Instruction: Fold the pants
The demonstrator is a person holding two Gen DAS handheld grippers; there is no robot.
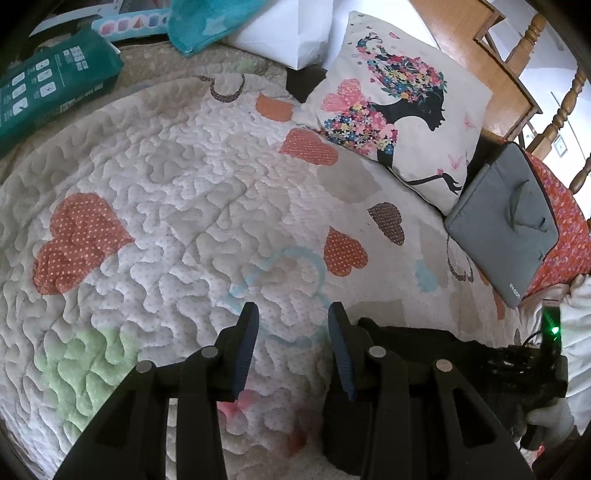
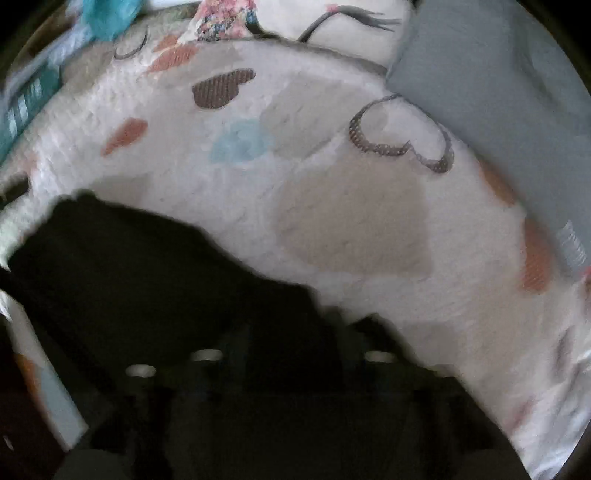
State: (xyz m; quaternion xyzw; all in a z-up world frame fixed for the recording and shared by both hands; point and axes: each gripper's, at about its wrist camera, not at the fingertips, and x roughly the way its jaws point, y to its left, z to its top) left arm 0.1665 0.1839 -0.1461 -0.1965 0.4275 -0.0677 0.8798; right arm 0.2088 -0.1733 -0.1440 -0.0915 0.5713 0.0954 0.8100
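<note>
The black pants [image 2: 147, 266] lie on the heart-patterned quilt [image 1: 184, 177]. In the blurred right wrist view they fill the lower left and cover my right gripper [image 2: 291, 325], whose fingers are dark and hard to make out against the cloth. In the left wrist view my left gripper [image 1: 293, 317] is open and empty, hovering over the quilt, with a black part of the pants [image 1: 406, 343] just to its right. The other gripper, held by a white-gloved hand [image 1: 550, 417], shows at the right edge.
A printed cushion [image 1: 399, 103] and a grey laptop sleeve [image 1: 506, 221] lie at the far right of the bed. A green pack [image 1: 48, 88], a teal cloth [image 1: 207, 22] and a white bag [image 1: 291, 33] lie at the far edge. A wooden chair [image 1: 554, 103] stands beyond.
</note>
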